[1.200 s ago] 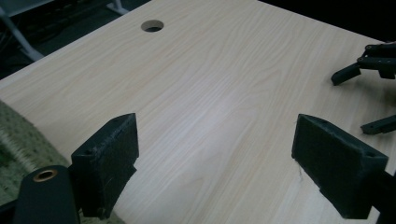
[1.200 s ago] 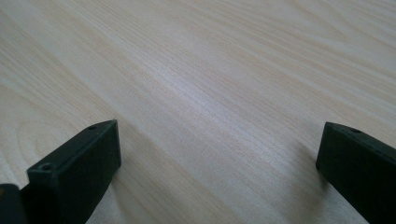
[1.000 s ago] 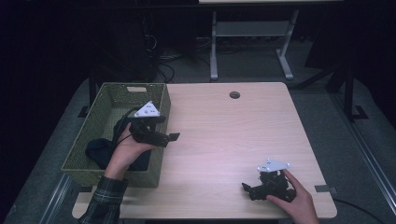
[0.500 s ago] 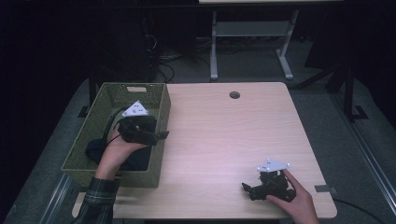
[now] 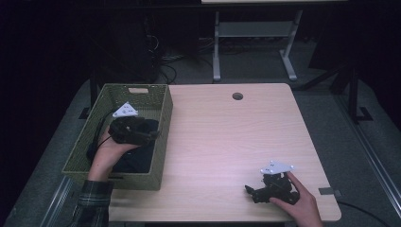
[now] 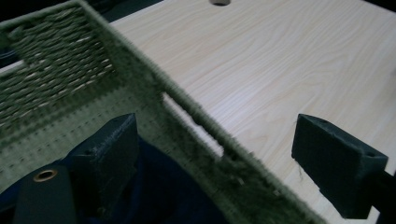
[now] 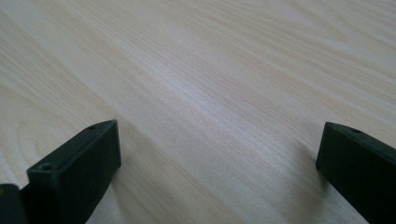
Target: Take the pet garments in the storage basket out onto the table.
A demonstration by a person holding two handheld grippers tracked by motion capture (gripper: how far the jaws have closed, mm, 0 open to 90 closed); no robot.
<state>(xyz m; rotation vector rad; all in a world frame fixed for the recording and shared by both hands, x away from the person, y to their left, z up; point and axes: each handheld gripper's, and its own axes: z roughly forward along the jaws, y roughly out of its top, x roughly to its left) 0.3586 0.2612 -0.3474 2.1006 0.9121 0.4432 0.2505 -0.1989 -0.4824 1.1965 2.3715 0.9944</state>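
Observation:
A green woven basket (image 5: pixel 163 106) stands on the left side of the light wooden table (image 5: pixel 227 137). Dark blue cloth (image 5: pixel 137 161) lies in its bottom. A hand holds my left gripper (image 5: pixel 152 137) low over the basket, by its right wall. In the left gripper view this gripper (image 6: pixel 224 163) is open and straddles the basket wall (image 6: pixel 187 126): one jaw hangs inside over the dark cloth (image 6: pixel 163 196), the other over the table. My right gripper (image 5: pixel 251 191) rests near the table's front right corner; it (image 7: pixel 219 172) stands open with only bare wood between its jaws.
A round cable hole (image 5: pixel 237 96) sits near the table's far edge. Beyond the table, a white desk frame (image 5: pixel 255 33) and cables lie on the dark floor. Bare wood stretches between the basket and the right gripper.
My left gripper has moved a little left and down, from over the basket's right rim to lower inside it. The right gripper has stayed in place.

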